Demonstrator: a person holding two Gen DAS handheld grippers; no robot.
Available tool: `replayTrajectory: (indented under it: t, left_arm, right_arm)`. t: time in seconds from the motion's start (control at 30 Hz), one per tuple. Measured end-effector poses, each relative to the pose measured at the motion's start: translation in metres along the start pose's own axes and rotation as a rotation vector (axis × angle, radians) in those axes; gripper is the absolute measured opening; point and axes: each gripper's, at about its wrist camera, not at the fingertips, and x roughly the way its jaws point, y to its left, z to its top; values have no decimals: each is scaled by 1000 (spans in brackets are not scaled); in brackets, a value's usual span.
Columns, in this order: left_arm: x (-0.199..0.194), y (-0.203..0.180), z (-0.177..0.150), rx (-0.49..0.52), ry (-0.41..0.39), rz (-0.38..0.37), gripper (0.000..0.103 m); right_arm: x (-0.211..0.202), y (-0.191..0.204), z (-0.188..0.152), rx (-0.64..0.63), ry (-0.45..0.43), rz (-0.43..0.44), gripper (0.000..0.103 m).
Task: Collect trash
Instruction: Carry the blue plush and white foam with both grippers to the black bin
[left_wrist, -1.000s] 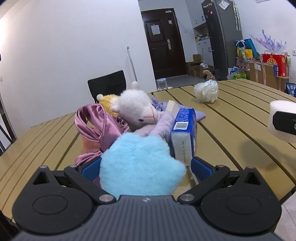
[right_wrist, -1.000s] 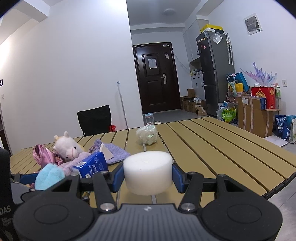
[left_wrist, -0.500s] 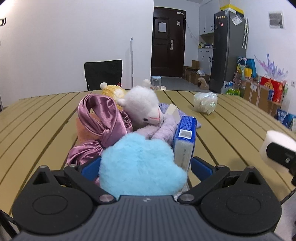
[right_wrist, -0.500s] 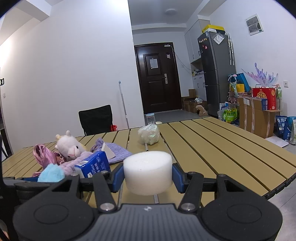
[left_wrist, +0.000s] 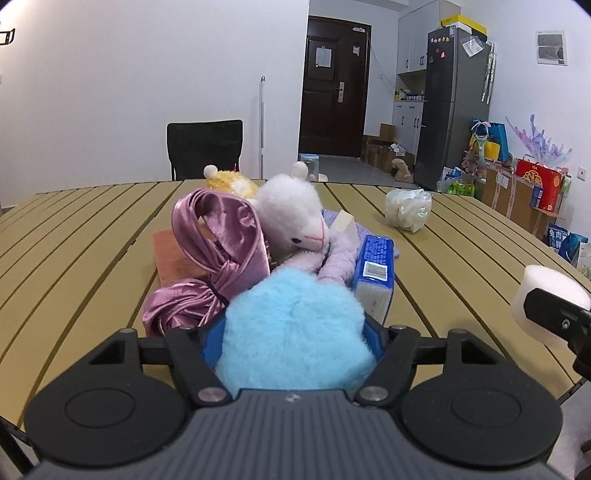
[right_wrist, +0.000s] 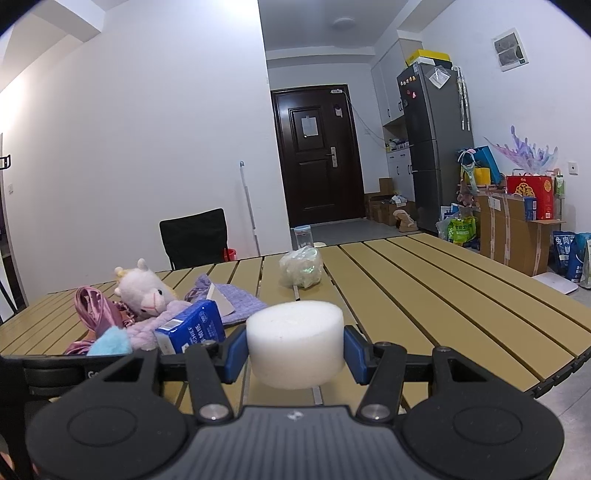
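Foam puck (right_wrist: 295, 345), white, clamped between right gripper (right_wrist: 295, 354) pads above the slatted tan worktop (right_wrist: 443, 295); left gripper (left_wrist: 293, 339) jaws closing on blue fluffy toy (left_wrist: 295, 332), blue pads touching its sides. Toy fronts a pile: pink satin cloth (left_wrist: 221, 251), white plush llama (left_wrist: 291, 218), blue tissue pack (left_wrist: 375, 273); crumpled plastic bag (left_wrist: 408, 208) well apart. Room: dark door (right_wrist: 317, 158), grey fridge (right_wrist: 436, 144); pack print unreadable.

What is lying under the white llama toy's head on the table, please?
The llama toy rests on a lilac knit cloth and its own pale purple limbs, beside a pink satin ribbon. The table beneath is covered.
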Motion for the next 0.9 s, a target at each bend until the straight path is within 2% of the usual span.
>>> replayTrajectory:
  t: [0.5,0.9]
  left_arm:
    - [-37,-1,0,40,-86,17,71]
    - [-73,24,-1,29,-119,25,71]
  right_arm:
    - [-11,8,-1,-18,-19,32,53]
    - [-39,26,-6,-32,-43,95,54]
